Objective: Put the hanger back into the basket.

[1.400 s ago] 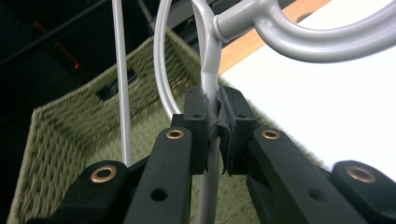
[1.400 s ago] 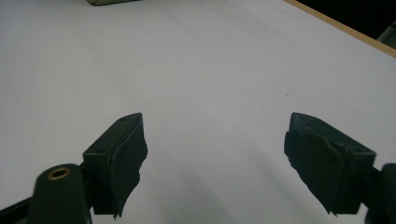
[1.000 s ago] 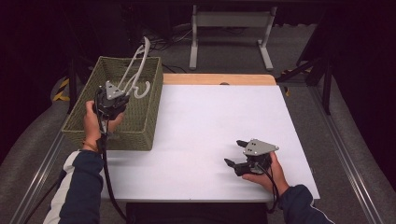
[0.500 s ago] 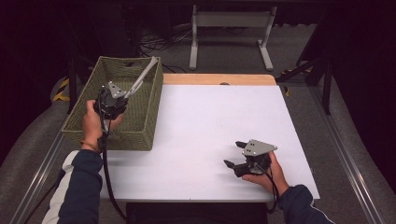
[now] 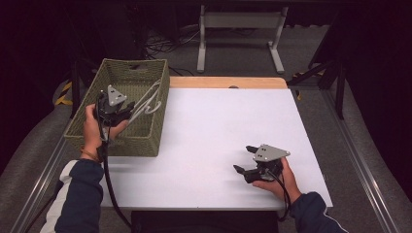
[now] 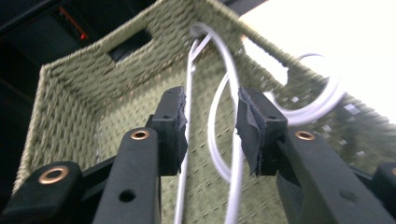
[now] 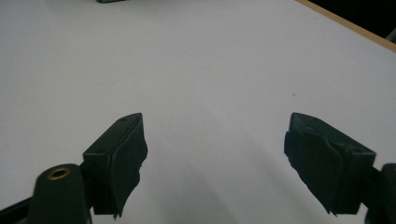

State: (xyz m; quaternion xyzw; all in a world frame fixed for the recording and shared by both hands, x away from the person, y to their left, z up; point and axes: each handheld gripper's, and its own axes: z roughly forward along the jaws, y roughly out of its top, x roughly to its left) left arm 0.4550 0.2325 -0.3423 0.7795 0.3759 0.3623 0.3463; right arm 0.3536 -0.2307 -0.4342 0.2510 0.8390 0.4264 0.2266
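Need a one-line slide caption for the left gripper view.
Left gripper, jaws just opening, releases white plastic hangers into the green woven basket.

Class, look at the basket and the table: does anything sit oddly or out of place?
Yes: the white hangers lie askew in the green basket, their hooks poking over its table-side rim. The left gripper has just been opening around them.
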